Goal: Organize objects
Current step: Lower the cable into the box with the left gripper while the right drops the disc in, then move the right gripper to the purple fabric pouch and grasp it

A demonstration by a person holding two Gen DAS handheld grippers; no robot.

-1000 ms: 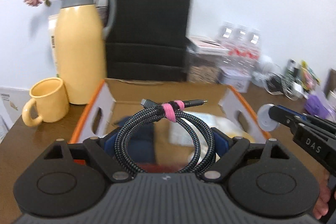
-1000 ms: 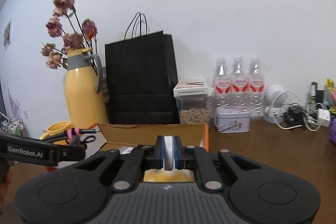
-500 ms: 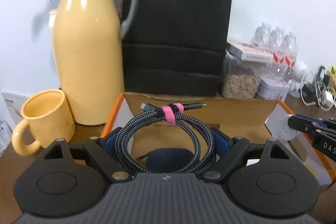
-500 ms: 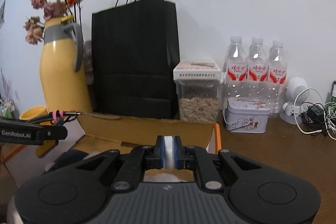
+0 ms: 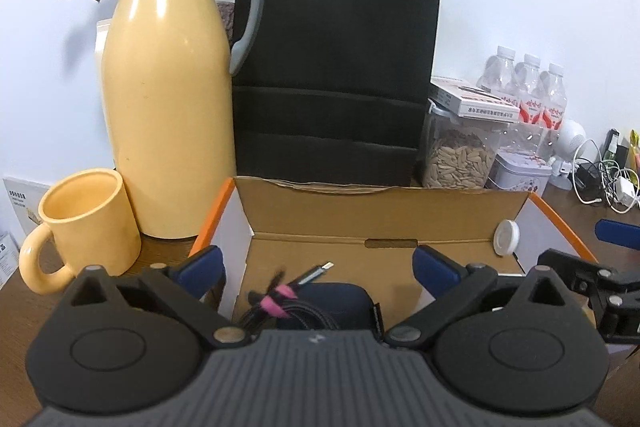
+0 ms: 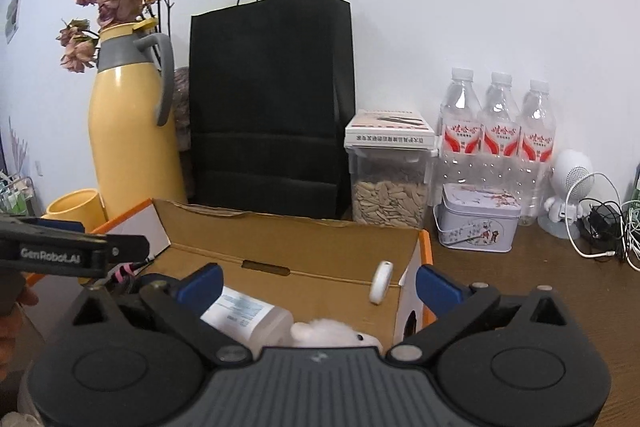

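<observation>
Dropped the coiled cable into the cardboard box, onto a dark pouch. Left gripper and right gripper both opening wide, nothing between the jaws, with a small white disc falling into the box. Probably more to tidy on the worktop, like the tin.

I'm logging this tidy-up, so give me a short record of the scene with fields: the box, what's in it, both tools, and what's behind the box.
box: open cardboard box with orange edges, on a brown table
in box: coiled black cable with pink tie on a dark blue pouch; labelled plastic bottle; fluffy white item; small white disc
left tool: jaws opening, cable below them, not gripped
right tool: jaws opening, disc between them, untouched
behind box: yellow jug, yellow mug, black paper bag
</observation>
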